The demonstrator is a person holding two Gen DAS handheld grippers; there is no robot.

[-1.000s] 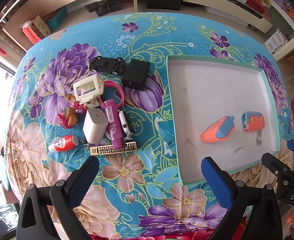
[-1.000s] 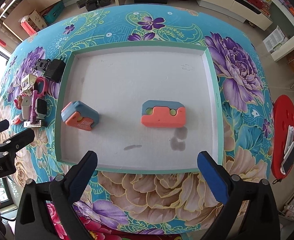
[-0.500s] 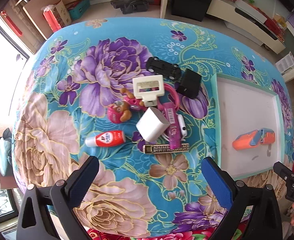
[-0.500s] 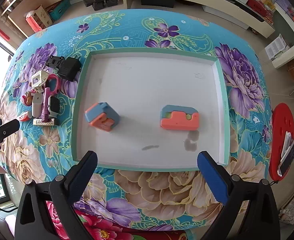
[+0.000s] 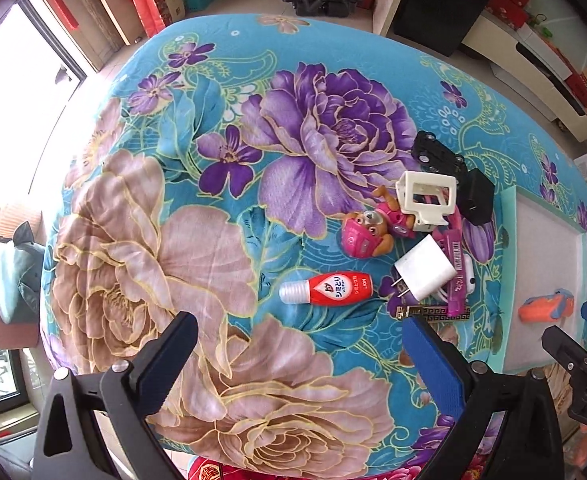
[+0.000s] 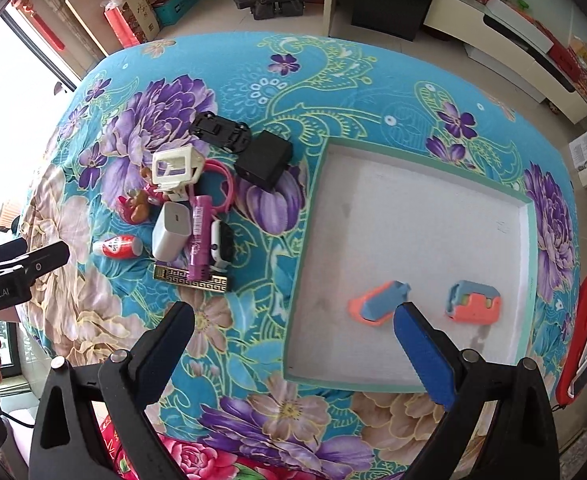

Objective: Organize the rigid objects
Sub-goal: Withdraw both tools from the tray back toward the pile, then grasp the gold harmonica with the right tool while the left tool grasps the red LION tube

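**Orange blocks in, the pile still waiting**

Orange-and-blue blocks (image 6: 379,303) and (image 6: 473,306) are sitting in the white tray (image 6: 413,216), so sorting looks barely started. The clutter pile (image 6: 191,220), at 9 o'clock of the tray, is lying untouched on the floral cloth (image 5: 153,240).

Both the left gripper (image 5: 299,360) and right gripper (image 6: 293,352) are hanging spread wide, holding nothing.

The left view is showing the red tube (image 5: 327,289) up close; the right view is showing the whole tray.

Both fisheye views look down from above and forward along wide-open fingers at the floral-covered table (image 5: 253,160). The left wrist view faces the pile of small items ahead of the left gripper (image 5: 293,344); the right wrist view centres nearer the tray (image 6: 413,220). Both share the pile and tray.
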